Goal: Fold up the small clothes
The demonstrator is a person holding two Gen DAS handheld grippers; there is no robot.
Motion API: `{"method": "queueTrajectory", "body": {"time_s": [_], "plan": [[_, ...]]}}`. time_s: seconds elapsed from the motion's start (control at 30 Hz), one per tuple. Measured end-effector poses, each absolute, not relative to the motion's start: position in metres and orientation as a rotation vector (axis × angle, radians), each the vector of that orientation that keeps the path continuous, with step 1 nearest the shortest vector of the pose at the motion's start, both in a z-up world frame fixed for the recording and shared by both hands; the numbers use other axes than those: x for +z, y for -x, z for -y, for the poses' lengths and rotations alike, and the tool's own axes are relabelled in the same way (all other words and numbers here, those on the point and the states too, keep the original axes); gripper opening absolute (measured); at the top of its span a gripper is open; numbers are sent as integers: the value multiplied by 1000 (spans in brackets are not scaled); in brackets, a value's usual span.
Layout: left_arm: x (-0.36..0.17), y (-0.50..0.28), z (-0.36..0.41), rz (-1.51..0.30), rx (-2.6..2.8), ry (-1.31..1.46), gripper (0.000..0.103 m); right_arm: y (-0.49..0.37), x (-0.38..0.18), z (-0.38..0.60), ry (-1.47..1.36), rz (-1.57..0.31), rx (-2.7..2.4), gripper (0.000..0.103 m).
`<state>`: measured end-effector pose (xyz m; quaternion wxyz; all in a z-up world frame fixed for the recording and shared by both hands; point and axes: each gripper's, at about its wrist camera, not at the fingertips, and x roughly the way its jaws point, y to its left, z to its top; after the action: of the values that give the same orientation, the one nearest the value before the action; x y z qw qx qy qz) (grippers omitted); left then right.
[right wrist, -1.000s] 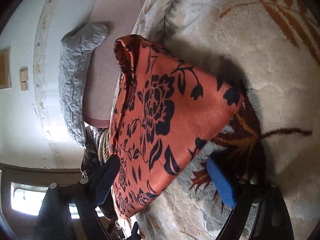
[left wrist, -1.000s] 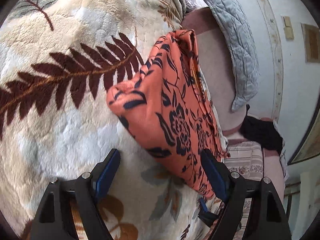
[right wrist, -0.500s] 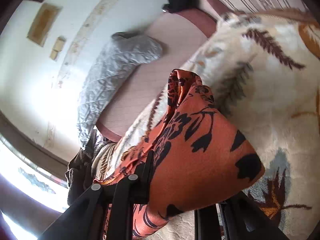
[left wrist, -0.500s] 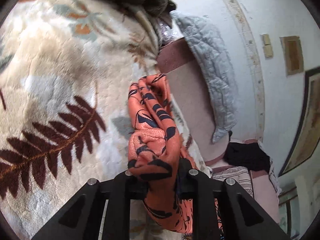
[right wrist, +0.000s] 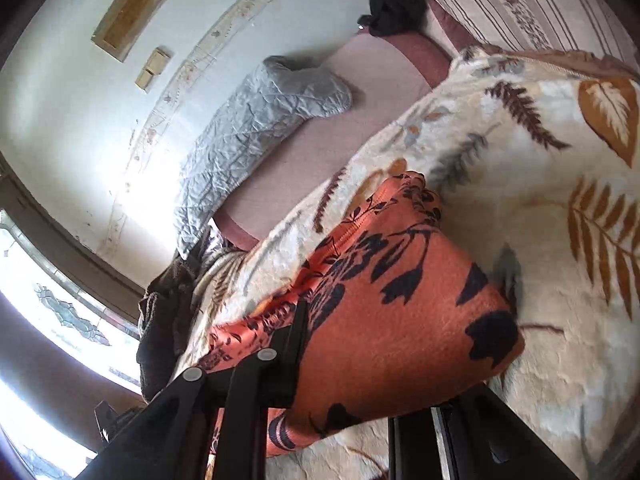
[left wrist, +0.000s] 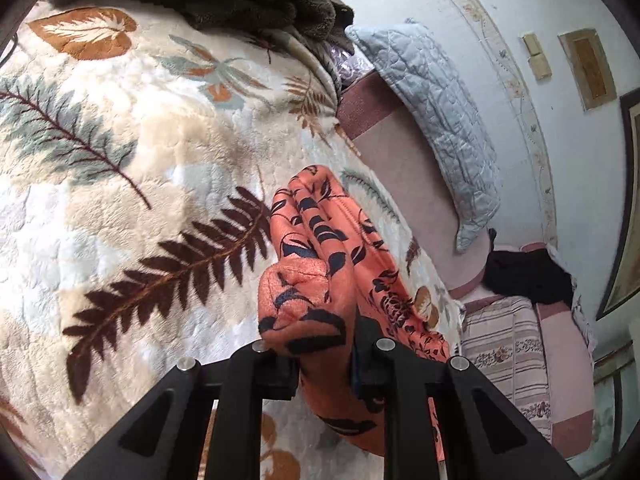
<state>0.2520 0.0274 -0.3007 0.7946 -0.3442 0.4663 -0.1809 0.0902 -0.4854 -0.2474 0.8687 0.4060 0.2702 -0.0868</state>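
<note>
Both grippers grip an orange floral garment above a leaf-print blanket, mid-fold.

The left gripper [left wrist: 325, 364] is clamped on a bunched corner of the orange garment [left wrist: 320, 264]; the right gripper [right wrist: 360, 384] pinches another thick, folded edge of it, its far finger largely hidden by cloth. The garment lies partly lifted on the plush blanket [left wrist: 120, 200], close to the blanket's edge beside a pink mattress [left wrist: 404, 168] and grey quilted pillow [left wrist: 436, 120]. The risks, as judged here: the slick fabric may slip from the bulky bites, the layers may shift and spoil the fold, or uneven pulling may drag the piece over the edge.
</note>
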Motion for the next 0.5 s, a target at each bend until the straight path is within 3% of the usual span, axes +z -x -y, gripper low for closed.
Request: {"method": "queueTrajectory", "body": {"time_s": [0.13,0.23,0.4,0.5], "plan": [[-318,-243,-22,-1159,-340,570,21,-76,-285,494,-953,-744,-238,18],[-320,-237,-28,-1218,-315,515,27,-59,-313,515,-1135,-830,-288,24],[-292,-228,-45,-1109,-233,432,30,-18,-295,541,-1145,-730,-437,37],[-266,-223,-49,-947,-129,321,28,3,-270,548,-1057,-614,-558,37]]}}
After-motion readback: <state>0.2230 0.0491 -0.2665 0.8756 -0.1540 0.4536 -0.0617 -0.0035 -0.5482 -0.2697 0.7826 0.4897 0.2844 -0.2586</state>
